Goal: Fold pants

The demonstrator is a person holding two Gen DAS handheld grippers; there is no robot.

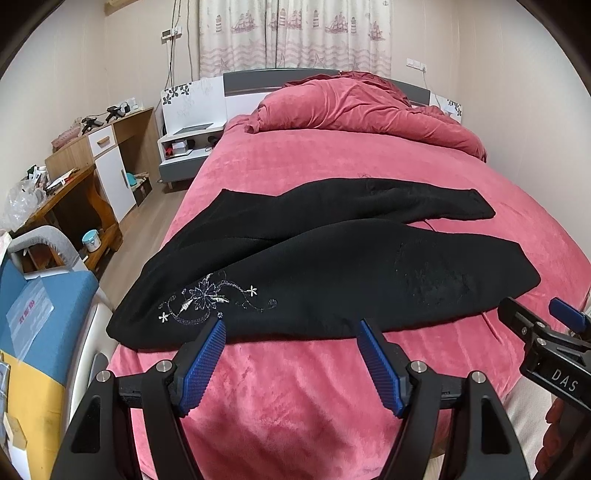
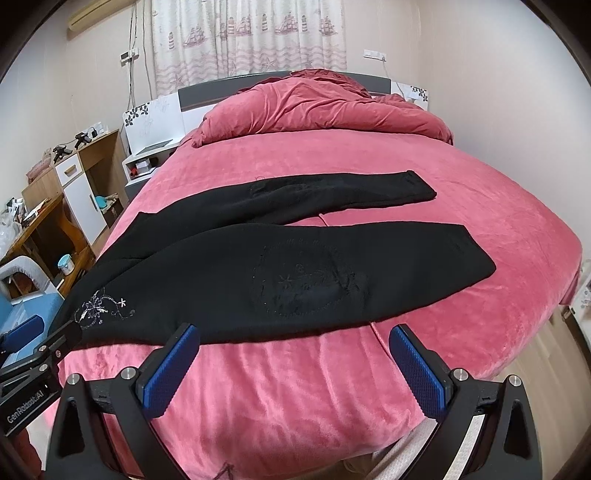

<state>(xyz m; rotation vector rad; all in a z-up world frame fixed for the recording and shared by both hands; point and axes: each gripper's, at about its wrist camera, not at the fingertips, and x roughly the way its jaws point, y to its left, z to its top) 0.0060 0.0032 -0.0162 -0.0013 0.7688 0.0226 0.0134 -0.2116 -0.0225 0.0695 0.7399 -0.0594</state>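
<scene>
one pair of black pants [image 1: 317,273] is seen spread across the pink bed [image 1: 332,166], its waist end toward the left edge of the bed and its two legs stretched out to the right. the near leg lies broad and flat; the far leg lies behind it, separated by a wedge of bare blanket toward the cuffs. one white embroidered flower motif [image 1: 207,299] is found near the waist, and a fainter dark embroidered patch [image 2: 306,280] is made out on the near leg.

two claws are counted. the left claw [image 1: 291,328] is held low over the near part of the bed, its two blue-padded fingers spread wide and nothing pinched between them; its tips are seen just at the near hem of the pants, by the flower motif, though contact cannot be confirmed. the right claw [image 2: 293,334] is held alongside, further toward the leg end, likewise spread with nothing gripped, its tips just beside the near edge of the leg. each claw is caught at the edge of the other's view.

one crumpled pink duvet [image 1: 362,103] is piled at the head of the bed, well apart from the pants. one grey headboard [image 1: 273,79] and ship-patterned curtains [image 1: 295,33] are seen behind it. to the left, one white nightstand [image 1: 184,147], one wooden cabinet [image 1: 110,155] and one cluttered wooden desk [image 1: 70,192] are lined along the wall. a thin pink cord [image 2: 376,332] is seen trailing from under the near leg.
</scene>
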